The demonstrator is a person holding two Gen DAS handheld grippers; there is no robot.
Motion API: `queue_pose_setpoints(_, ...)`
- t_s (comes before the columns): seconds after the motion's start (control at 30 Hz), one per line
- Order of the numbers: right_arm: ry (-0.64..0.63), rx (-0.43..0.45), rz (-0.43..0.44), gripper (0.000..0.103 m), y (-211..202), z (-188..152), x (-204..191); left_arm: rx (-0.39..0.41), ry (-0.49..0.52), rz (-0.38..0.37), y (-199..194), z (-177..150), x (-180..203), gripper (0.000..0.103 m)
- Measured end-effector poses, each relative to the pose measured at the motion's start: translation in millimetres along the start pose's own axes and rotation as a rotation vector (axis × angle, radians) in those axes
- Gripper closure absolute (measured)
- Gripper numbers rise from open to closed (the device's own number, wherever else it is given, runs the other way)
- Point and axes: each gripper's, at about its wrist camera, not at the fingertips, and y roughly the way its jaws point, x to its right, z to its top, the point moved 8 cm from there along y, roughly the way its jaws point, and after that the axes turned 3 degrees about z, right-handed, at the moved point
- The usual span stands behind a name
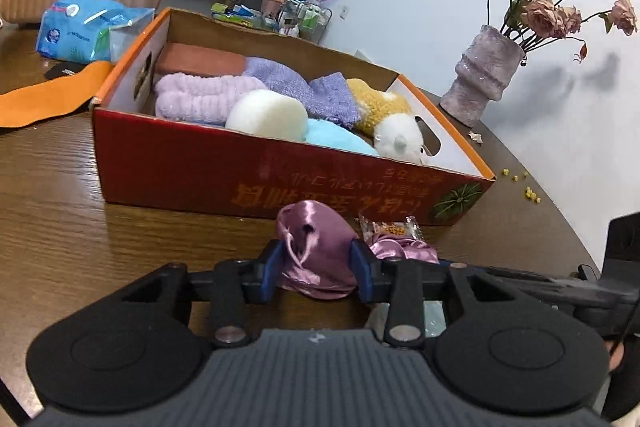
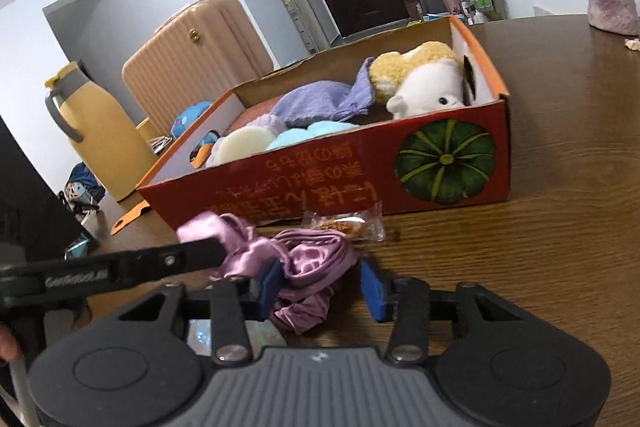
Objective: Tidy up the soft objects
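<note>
A crumpled purple satin cloth [image 1: 312, 239] lies on the wooden table in front of a red cardboard box [image 1: 200, 171]. My left gripper [image 1: 317, 267] is shut on one bunch of it, both blue pads pressing the fabric. In the right wrist view the other bunch of the cloth [image 2: 316, 259] sits between the jaws of my right gripper [image 2: 323, 285]. It touches the left pad, while the right pad stands clear of it, so that gripper is open. The box [image 2: 320, 179] holds a white and yellow plush toy [image 2: 424, 87], a purple towel [image 1: 304, 87], a white sponge [image 1: 266, 115] and other soft things.
A wrapped snack [image 1: 390, 229] lies against the box, next to the cloth. A vase of dried roses [image 1: 480, 75] stands at the table's right. A blue tissue pack [image 1: 84, 27] and an orange strip [image 1: 48, 95] lie left of the box. Beyond are a yellow jug [image 2: 100, 139] and a suitcase [image 2: 192, 55].
</note>
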Motion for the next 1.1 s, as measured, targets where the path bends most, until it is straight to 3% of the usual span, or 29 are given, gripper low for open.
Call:
queue_pose_setpoints(0.07,-0.023,-0.005,-0.005,0.080,3,-2,-4,0.000,-0.020,-0.024,3,1,-2,0.066)
queue_pose_setpoints(0.17,-0.058,-0.009,-0.008,0.091,4,-2,-9,0.014,-0.011,-0.034,0,2,2,0.078)
queue_pose_setpoints(0.3,-0.115,0.053,-0.040,0.093,-8,11,-22,0.088,0.010,-0.027,-25,15,15,0.082)
queue_pose_setpoints(0.4,-0.160,0.159,-0.025,0.093,-39,30,-39,0.185,0.036,-0.048,-62,28,33,0.082)
queue_pose_setpoints(0.53,-0.221,0.228,-0.016,0.093,-78,39,-63,0.273,0.080,-0.066,-113,28,60,0.083)
queue_pose_setpoints(0.7,-0.296,0.261,-0.027,0.093,-128,-1,-81,0.283,0.087,-0.092,-151,-21,80,0.083)
queue_pose_setpoints(0.83,-0.330,0.181,-0.047,0.093,-143,-62,-77,0.211,0.064,-0.126,-156,-90,78,0.082)
queue_pose_setpoints(0.87,-0.329,0.153,-0.051,0.093,-142,-78,-73,0.190,0.064,-0.121,-152,-106,76,0.081)
queue_pose_setpoints(0.97,-0.366,0.096,-0.106,0.092,-133,-110,-63,0.139,0.005,-0.108,-149,-134,62,0.063)
queue_pose_setpoints(1.03,-0.428,0.106,-0.139,0.092,-133,-125,-65,0.137,-0.042,-0.096,-152,-133,53,0.048)
queue_pose_setpoints(1.1,-0.474,0.116,-0.119,0.092,-137,-134,-71,0.141,-0.048,-0.073,-152,-126,48,0.042)
